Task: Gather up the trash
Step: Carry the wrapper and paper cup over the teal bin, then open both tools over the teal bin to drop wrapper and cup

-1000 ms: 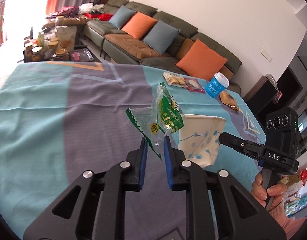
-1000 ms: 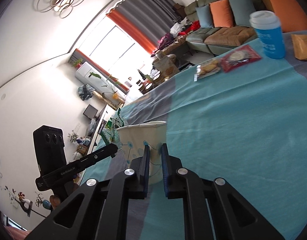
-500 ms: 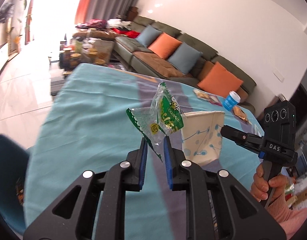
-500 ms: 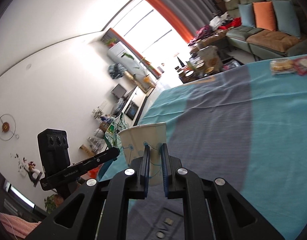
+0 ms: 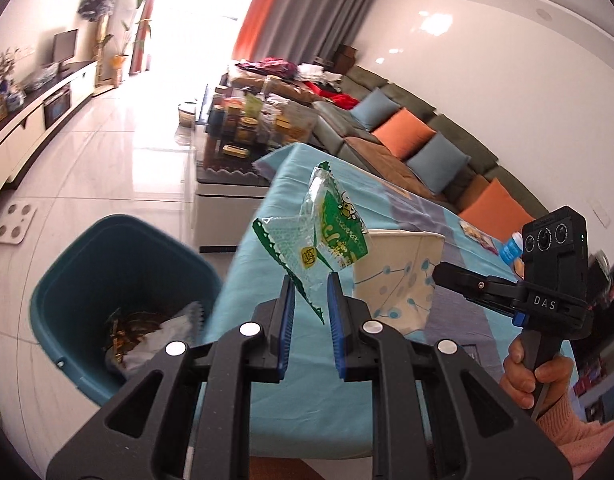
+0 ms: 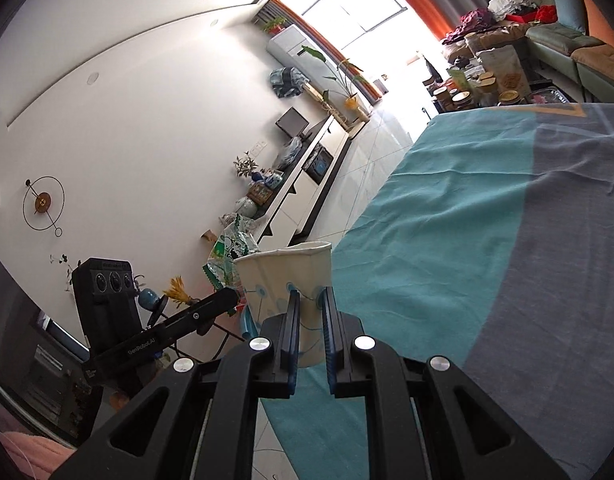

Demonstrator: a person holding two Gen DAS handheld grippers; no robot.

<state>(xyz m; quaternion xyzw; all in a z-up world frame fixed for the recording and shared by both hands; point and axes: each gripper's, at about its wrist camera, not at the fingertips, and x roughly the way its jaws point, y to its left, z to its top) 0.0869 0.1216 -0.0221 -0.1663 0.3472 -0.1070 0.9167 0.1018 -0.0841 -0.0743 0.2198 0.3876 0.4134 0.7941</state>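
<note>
green-and-clear snack wrapper (image 5: pixel 327 240) is standing upright, long axis vertical, its lower tail pinched in the narrowly parted left tongs (image 5: pixel 311 304) near the teal bin (image 5: pixel 67 280). the right tongs (image 6: pixel 310 316) are squeezing a crumpled paper cup (image 6: pixel 283 276), mouth upward, over the bench (image 6: pixel 487 240) edge.

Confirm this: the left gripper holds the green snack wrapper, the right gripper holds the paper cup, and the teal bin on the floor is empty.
Not quite. The left wrist view shows the teal bin already holds trash. The left gripper does hold the green snack wrapper, the right gripper the paper cup.
</note>
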